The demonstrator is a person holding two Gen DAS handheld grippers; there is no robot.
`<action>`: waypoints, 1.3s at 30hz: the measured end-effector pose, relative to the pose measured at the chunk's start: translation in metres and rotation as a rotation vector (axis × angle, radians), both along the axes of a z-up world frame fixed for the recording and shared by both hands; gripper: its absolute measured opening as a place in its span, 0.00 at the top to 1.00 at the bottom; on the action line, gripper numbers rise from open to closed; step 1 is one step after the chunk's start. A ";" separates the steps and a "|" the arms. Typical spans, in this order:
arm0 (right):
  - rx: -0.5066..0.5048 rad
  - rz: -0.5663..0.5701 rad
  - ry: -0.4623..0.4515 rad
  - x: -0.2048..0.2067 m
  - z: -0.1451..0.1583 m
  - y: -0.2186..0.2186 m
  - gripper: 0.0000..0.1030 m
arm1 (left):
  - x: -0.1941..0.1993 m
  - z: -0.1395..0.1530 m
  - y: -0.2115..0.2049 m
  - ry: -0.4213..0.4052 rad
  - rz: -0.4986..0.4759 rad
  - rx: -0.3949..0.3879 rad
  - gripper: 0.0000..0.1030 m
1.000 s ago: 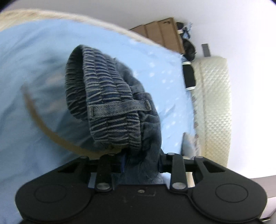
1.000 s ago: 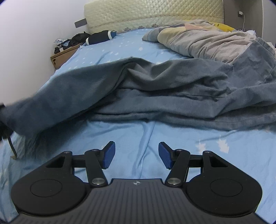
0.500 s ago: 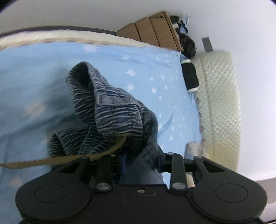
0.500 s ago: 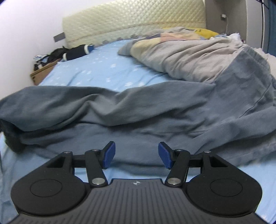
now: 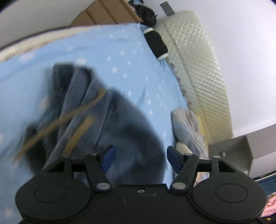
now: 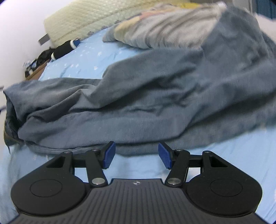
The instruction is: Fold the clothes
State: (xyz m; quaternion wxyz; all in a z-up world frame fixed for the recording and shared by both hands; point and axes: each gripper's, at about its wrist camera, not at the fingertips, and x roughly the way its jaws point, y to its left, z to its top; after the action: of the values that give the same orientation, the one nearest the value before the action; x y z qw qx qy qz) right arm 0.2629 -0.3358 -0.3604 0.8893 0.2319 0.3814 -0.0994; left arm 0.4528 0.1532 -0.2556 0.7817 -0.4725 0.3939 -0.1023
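Blue-grey denim trousers [image 6: 138, 103] lie crumpled across the light blue star-print bed sheet [image 6: 224, 155]. In the left wrist view their waistband end [image 5: 82, 96] is blurred, with a tan drawstring [image 5: 60, 120] trailing across it. My left gripper [image 5: 140, 151] hovers just over this fabric and its jaws are opening; the blue pads stand apart from the cloth and press on nothing. My right gripper [image 6: 136, 148] is open above the sheet, its fingertips right at the near edge of the trousers, with nothing between them.
A cream quilted headboard [image 5: 198, 69] runs along the far side of the bed. A black roll with white ends [image 5: 156, 43] lies by it. A grey and yellow blanket heap [image 6: 163, 29] sits behind the trousers. A wooden nightstand [image 5: 107, 12] stands past the bed's corner.
The left gripper was shut on the trousers' waistband and has let go, so the bunched fabric has dropped onto the sheet. The right gripper has closed in on the trousers, still open.
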 end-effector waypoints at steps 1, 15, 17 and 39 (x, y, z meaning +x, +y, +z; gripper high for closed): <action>0.032 -0.022 0.001 -0.001 -0.002 -0.003 0.43 | -0.008 -0.002 0.000 0.002 0.002 -0.002 0.35; 0.333 -0.417 -0.046 -0.043 -0.019 -0.082 0.37 | -0.021 -0.117 -0.027 0.140 0.086 -0.067 0.30; 0.352 -0.469 -0.059 -0.049 -0.023 -0.095 0.35 | -0.012 -0.129 -0.030 0.157 0.107 -0.096 0.31; 0.286 -0.508 -0.103 -0.007 -0.009 -0.146 0.83 | -0.017 -0.085 -0.041 -0.035 0.137 0.078 0.93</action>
State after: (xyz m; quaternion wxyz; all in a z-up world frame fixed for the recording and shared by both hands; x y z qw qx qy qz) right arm 0.2559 -0.4819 -0.3691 0.8122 0.4479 0.2758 -0.2523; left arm 0.4356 0.1119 -0.3402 0.8115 -0.4657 0.3506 -0.0414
